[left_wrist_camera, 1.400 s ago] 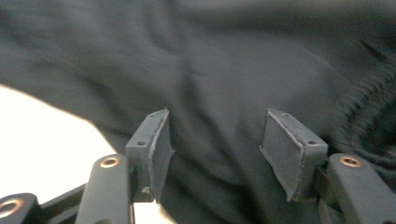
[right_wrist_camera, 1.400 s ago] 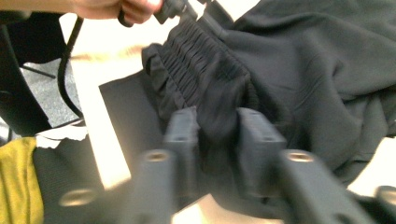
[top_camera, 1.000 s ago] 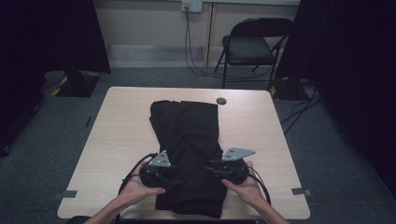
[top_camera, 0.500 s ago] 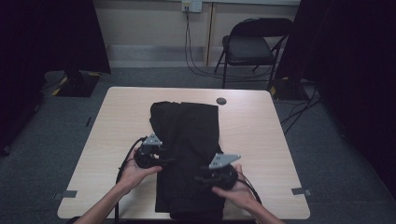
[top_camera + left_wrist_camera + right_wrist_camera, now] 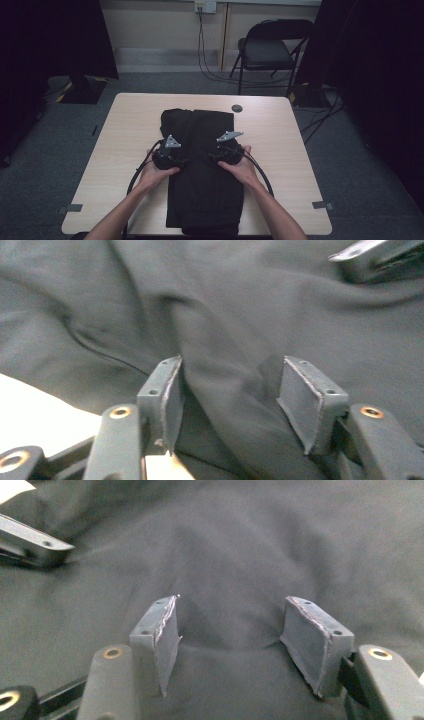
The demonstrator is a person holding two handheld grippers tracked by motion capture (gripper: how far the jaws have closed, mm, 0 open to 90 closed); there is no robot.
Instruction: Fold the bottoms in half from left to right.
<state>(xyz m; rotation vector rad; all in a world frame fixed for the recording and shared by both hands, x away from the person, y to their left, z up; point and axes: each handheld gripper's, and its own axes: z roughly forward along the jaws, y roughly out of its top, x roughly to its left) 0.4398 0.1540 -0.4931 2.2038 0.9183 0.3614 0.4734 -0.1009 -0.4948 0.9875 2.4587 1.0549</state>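
Both grippers stand with their jaws apart over the black garment (image 5: 205, 170), and I see no cloth pinched between the pads of either one; the left gripper (image 5: 229, 400) has just been widening a little after a brief narrowing, and the right gripper (image 5: 229, 642) has just been opening too, with only flat fabric lying past the pads. My black garment is a dark, matte, heavy-looking cloth, folded into a long strip that runs down the middle of the table (image 5: 125, 130) from past its centre to the near edge. Its far end looks wider, with a lapped layer showing at the upper left corner, and soft creases and one curved seam cross it in the left gripper view. I hold the left gripper at the cloth's left edge, where a pale patch of tabletop shows beside the fabric, and the right gripper at its right side, the two facing each other across the strip. Each gripper's cable (image 5: 135, 175) loops back along my forearm. Beyond the table stands a folding chair (image 5: 267, 50), and a small dark disc (image 5: 237, 108) lies near the far edge.
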